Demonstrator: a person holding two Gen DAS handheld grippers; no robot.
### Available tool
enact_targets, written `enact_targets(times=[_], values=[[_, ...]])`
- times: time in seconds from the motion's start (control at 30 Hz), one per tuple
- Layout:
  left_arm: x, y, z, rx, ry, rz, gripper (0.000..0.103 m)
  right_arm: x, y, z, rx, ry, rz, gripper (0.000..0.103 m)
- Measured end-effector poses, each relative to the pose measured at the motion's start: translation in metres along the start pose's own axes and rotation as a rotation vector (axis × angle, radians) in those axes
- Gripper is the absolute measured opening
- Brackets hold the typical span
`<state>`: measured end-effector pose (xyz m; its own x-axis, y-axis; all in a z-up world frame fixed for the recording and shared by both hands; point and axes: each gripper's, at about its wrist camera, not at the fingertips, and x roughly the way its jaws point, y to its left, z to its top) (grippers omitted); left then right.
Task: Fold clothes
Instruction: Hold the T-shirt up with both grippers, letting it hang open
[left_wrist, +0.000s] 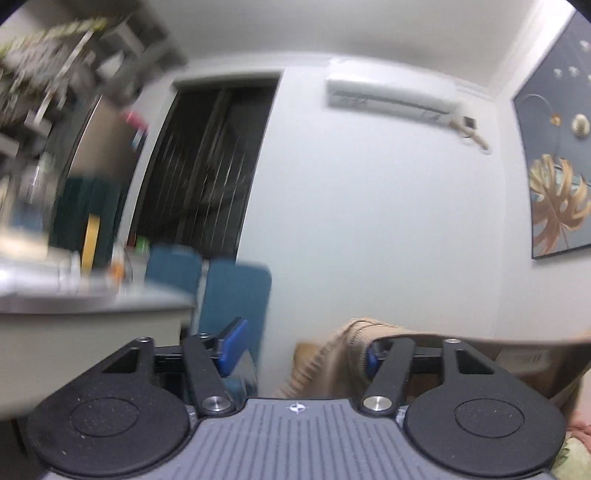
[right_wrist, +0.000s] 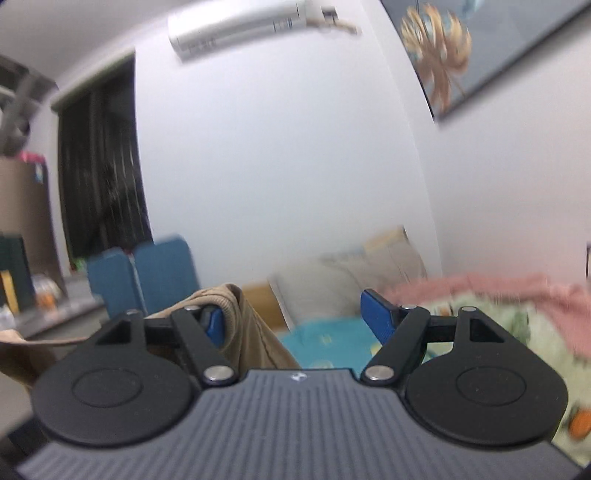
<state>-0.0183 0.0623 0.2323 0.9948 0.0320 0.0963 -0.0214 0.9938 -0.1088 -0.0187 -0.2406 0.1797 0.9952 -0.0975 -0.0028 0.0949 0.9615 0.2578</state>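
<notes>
One tan garment (right_wrist: 251, 328), held aloft between both tools, draped over the left gripper's (left_wrist: 303, 345) right finger and the right gripper's (right_wrist: 295, 317) left finger. Both sets of jaws spread wide, pinching nothing. Bedding (right_wrist: 517, 325) below right, blue chairs (right_wrist: 144, 273) beyond. Risk, I judge: cloth merely hooked; any tilt slides it off.

Both tools share one build — the left gripper (left_wrist: 301, 345) and right gripper (right_wrist: 297, 319) each have a grey ribbed body with a small white crosshair mark at 12 o'clock on its front edge. At 9 and 3 o'clock sit round matte-black discs, from which black link arms run forward on silver screws. The fingers (left_wrist: 232, 343) carry blue pads — ridged on their inner faces.
</notes>
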Motion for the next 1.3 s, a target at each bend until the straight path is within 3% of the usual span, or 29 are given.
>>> enact_targets(times=[0.13,0.23,0.47,0.6,0.73,1.0,1.3], values=[[-0.027,-0.011,0.068,0.058,-0.085,-0.033,0.069,-0.044,0.012,0.068,0.000,-0.043,0.021,0.075],[-0.053,-0.013,0.109,0.025,-0.108,-0.062,0.077,-0.084,0.019,0.105,-0.049,-0.098,0.031,0.075],[-0.125,-0.012,0.182,-0.012,-0.149,-0.127,0.081,-0.158,0.016,0.160,-0.059,-0.127,0.087,0.078],[-0.130,-0.016,0.195,-0.042,-0.112,-0.146,0.082,-0.164,0.009,0.172,-0.048,-0.090,0.086,0.078],[-0.077,-0.016,0.175,-0.054,-0.010,-0.133,0.082,-0.138,0.010,0.164,-0.092,-0.045,0.043,0.079],[0.081,-0.035,0.056,-0.015,0.211,-0.084,0.082,0.012,-0.020,0.085,-0.057,0.143,-0.054,0.078],[0.249,-0.053,-0.067,0.055,0.285,0.017,0.085,0.196,-0.050,-0.010,-0.036,0.250,-0.096,0.078]])
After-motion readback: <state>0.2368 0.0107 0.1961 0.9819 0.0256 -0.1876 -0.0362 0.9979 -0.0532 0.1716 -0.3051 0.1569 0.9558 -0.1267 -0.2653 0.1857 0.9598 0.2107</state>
